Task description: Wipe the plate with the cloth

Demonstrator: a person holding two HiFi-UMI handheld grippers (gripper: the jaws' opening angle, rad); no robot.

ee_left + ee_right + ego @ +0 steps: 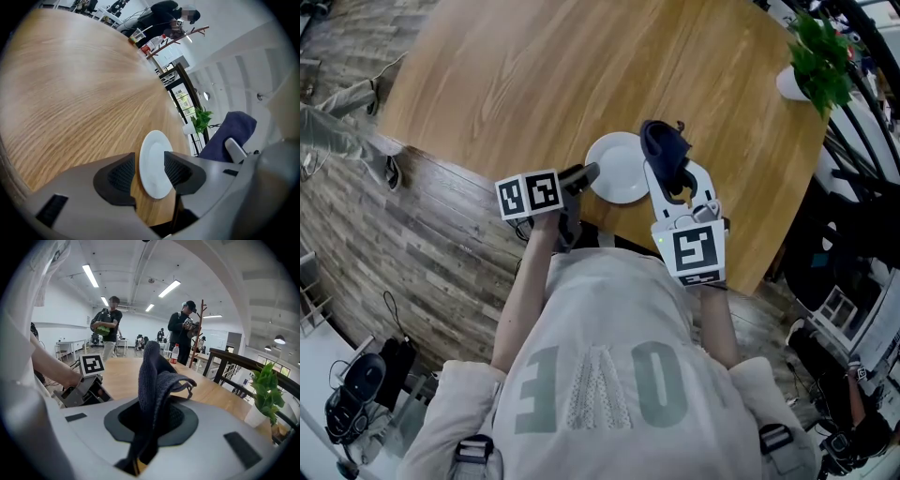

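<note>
Plate (619,169) lay near the table (534,75) edge in the head view, with the cloth (664,145) at its right rim. Left gripper view: the left gripper (147,171) stood released astride the rim; a skewed pinch could tip it. Right gripper view: the right gripper (150,420) clenched the cloth, which might slip.

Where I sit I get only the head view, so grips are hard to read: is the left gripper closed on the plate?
Observer: No. The left gripper view shows the left gripper with its fingers apart, the rim of the plate between them, unpinched.
Operator: Is the cloth secure?
Observer: The right gripper view shows the right gripper shut on the dark blue cloth, which stands up above it.
</note>
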